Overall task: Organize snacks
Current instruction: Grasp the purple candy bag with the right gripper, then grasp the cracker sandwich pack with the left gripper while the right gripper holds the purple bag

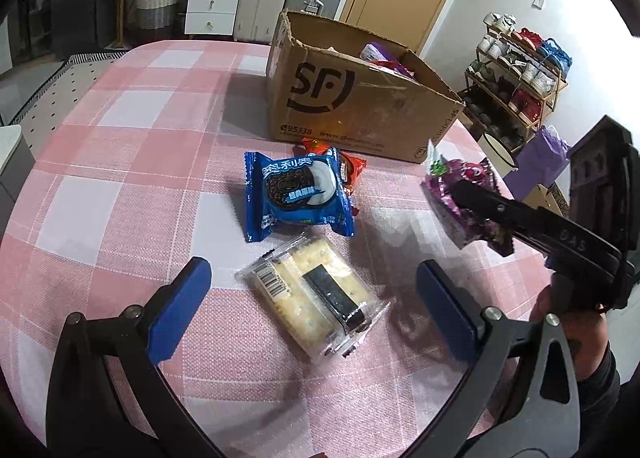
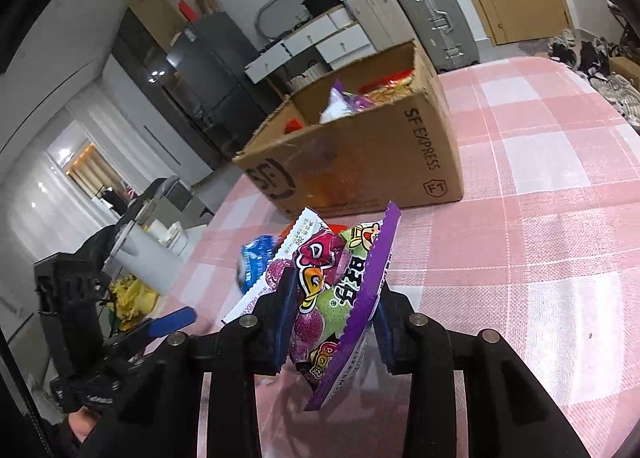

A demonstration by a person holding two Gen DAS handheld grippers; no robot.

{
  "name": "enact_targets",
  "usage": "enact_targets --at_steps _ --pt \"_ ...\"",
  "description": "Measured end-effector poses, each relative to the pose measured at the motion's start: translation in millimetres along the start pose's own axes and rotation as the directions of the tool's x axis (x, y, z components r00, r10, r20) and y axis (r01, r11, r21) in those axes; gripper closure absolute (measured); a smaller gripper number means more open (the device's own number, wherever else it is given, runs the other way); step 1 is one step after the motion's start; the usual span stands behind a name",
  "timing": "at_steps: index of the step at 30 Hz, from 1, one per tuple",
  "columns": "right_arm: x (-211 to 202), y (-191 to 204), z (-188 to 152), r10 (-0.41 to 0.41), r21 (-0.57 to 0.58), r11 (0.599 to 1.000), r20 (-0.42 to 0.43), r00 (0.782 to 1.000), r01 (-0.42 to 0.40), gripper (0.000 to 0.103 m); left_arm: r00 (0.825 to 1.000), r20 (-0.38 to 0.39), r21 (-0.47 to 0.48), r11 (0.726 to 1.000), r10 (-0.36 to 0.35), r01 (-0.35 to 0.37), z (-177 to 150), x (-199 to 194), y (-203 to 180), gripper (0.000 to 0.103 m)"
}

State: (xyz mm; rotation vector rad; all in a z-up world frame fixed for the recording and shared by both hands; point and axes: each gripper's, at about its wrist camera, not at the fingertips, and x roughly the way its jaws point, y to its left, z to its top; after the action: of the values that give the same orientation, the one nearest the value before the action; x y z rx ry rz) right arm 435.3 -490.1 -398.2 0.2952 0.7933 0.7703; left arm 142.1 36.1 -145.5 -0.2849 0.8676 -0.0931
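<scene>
Pink-checked counter [image 1: 120, 161] carries the cardboard box [image 2: 360, 161] straight ahead of my right gripper [image 2: 332, 322], clamped on the purple candy bag [image 2: 332, 298]; my left gripper [image 1: 312, 298] gapes, empty, over the cracker pack [image 1: 312, 290], its length pointing boxward.

We see our left tongs [image 1: 314, 300] built of matte black arms, each tipped with a flat blue pad and pinned by round silver screws. Our right tongs [image 2: 334, 322] match: black linkages, dark blue pads, silver screw heads. Its arm carries faint embossed letters, and a boxy black housing sits behind. A dark sleeve [image 1: 608, 362] covers the wrist.
</scene>
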Motion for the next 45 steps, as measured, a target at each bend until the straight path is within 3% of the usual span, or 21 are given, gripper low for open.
enact_targets --at_steps 4,8,17,29,32,34,36,45 --pt "-17.5 6.2 -3.9 0.012 -0.015 1.0 0.02 1.0 -0.012 0.069 0.999 -0.019 -0.001 1.0 0.031 -0.031 -1.9 0.8 -2.0 0.001" --pt "-32.4 4.4 -7.8 0.009 0.006 1.0 0.048 0.999 -0.009 0.069 0.991 -0.042 0.019 0.992 0.123 -0.123 -3.9 6.5 -4.3 0.001" --pt "-59.5 -0.1 -20.0 0.005 0.017 1.0 0.082 0.997 -0.006 0.068 0.989 -0.106 -0.002 0.994 0.104 -0.105 -8.3 23.9 -8.4 0.001" --pt "-64.1 -13.7 -29.5 0.025 0.052 0.998 0.09 0.996 -0.03 0.068 0.967 -0.162 0.021 0.98 0.196 -0.195 -4.9 54.9 -17.2 0.002" --pt "-62.4 -17.5 -30.8 0.036 0.059 0.997 0.088 0.995 -0.041 0.068 0.969 -0.144 0.039 0.98 0.199 -0.195 -3.0 54.2 -18.8 0.018" --pt "-61.2 -18.8 -30.3 0.039 0.067 0.997 0.086 0.996 -0.044 0.068 0.967 -0.146 0.061 0.978 0.207 -0.2 -2.5 52.6 -19.8 0.036" --pt "-61.4 -18.7 -30.2 0.046 0.068 0.996 0.086 0.995 -0.052 0.068 0.966 -0.15 0.094 0.976 0.211 -0.199 -3.4 50.6 -20.4 0.04" --pt "-63.5 -13.4 -31.8 0.055 0.06 0.996 0.094 0.994 -0.061 0.068 0.975 -0.15 0.08 0.985 0.164 -0.153 -6.8 39.3 -9.0 0.042"
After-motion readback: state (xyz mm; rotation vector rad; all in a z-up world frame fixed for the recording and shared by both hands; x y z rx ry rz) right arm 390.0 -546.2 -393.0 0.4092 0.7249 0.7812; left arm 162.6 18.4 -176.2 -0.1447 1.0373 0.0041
